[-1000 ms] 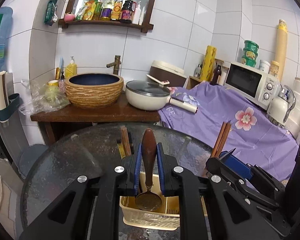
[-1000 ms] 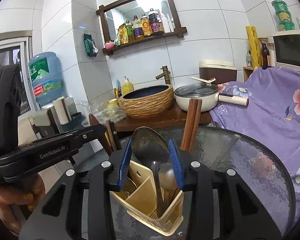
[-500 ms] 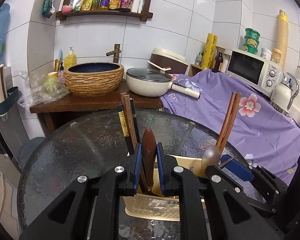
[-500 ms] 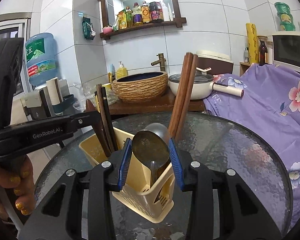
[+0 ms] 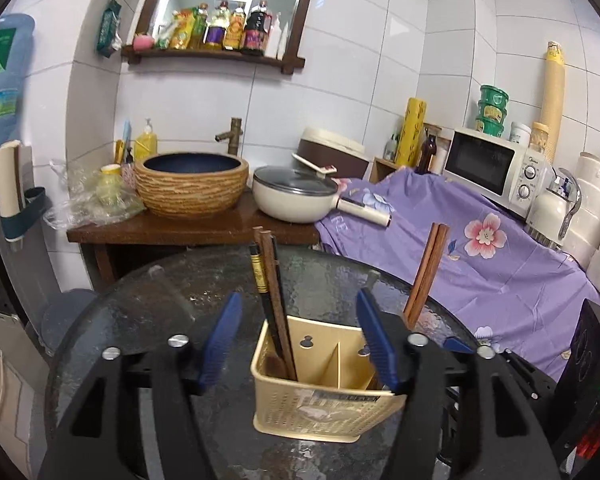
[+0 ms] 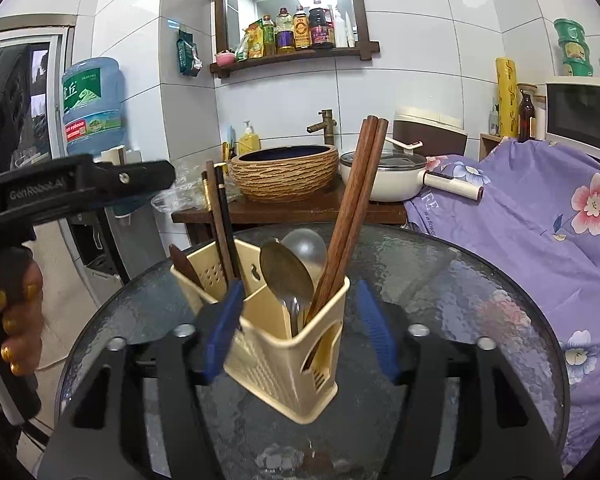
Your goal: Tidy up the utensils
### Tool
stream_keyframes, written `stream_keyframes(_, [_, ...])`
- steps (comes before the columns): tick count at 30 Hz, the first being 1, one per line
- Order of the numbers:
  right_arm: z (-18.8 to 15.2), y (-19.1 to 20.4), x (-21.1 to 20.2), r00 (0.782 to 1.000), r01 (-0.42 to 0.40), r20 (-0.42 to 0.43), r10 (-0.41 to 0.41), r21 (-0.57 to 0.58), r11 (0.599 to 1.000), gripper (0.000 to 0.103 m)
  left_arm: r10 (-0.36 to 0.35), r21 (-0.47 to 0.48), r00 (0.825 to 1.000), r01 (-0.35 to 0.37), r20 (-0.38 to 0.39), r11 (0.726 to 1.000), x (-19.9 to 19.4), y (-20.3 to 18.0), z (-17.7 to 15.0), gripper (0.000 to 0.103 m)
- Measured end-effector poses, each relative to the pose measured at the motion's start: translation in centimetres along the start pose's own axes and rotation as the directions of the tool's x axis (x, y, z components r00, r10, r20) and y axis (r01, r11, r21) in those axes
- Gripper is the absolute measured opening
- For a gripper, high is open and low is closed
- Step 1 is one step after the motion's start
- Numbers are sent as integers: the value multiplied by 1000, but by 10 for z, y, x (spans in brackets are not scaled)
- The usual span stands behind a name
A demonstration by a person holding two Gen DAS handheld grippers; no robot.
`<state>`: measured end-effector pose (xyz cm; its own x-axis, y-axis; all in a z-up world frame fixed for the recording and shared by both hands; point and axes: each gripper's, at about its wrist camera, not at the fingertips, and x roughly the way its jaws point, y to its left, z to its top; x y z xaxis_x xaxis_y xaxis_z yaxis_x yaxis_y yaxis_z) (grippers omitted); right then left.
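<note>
A cream plastic utensil holder [image 5: 320, 408] [image 6: 276, 356] stands on the round glass table [image 5: 140, 320] [image 6: 460, 288]. In the right wrist view it holds two metal spoons [image 6: 286, 276], a pair of brown chopsticks [image 6: 352, 204], dark chopsticks [image 6: 222, 216] and a wooden-handled spoon [image 6: 184, 266]. The dark chopsticks [image 5: 268, 292] and brown chopsticks [image 5: 426, 272] also show in the left wrist view. My left gripper [image 5: 300, 340] is open and empty, its fingers on either side of the holder. My right gripper [image 6: 300, 332] is open and empty around the holder. The left gripper's body [image 6: 76, 188] shows at the left.
Behind the table a wooden counter [image 5: 180, 228] carries a woven basin [image 5: 192, 184] and a lidded white pan [image 5: 300, 196]. A purple floral cloth [image 5: 480, 256] covers the surface at right, with a microwave [image 5: 496, 168]. A water bottle [image 6: 94, 104] stands at left.
My left gripper let go of the wooden-handled spoon into the holder and opened. My right gripper let go of the metal spoon into the holder and opened. Both pulled back slightly.
</note>
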<state>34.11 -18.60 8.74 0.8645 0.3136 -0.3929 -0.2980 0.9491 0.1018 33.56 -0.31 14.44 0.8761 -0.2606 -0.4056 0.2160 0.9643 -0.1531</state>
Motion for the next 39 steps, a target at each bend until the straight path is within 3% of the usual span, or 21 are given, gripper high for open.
stream_keyframes(3, [-9, 3, -15, 1000, 3, 1, -3, -24, 1000, 70, 29, 70, 999, -30, 20, 997, -17, -8, -15, 82])
stream_keyframes(7, [-28, 6, -37, 1000, -11, -15, 11, -30, 999, 84, 48, 125, 998, -54, 52, 991, -37, -16, -39, 97])
stream_keyframes(15, [-87, 12, -86, 999, 40, -21, -43, -106, 994, 97, 66, 106, 997, -70, 38, 992, -66, -14, -98, 97])
stream_keyframes(21, [-127, 18, -124, 999, 29, -33, -33, -100, 995, 97, 123, 132, 992, -125, 28, 983, -95, -20, -144, 97])
stream_keyframes(25, [-147, 27, -154, 1000, 13, -16, -15, -79, 997, 97, 129, 80, 991, -130, 15, 988, -120, -18, -169, 97])
stream_keyframes(33, [-167, 50, -224, 995, -38, 91, 46, -89, 995, 97, 167, 25, 985, -168, 49, 985, -175, -26, -207, 97])
stream_keyframes(39, [-173, 50, -249, 991, -48, 123, 53, -44, 998, 97, 178, -9, 983, -178, 42, 984, -191, -31, -219, 97])
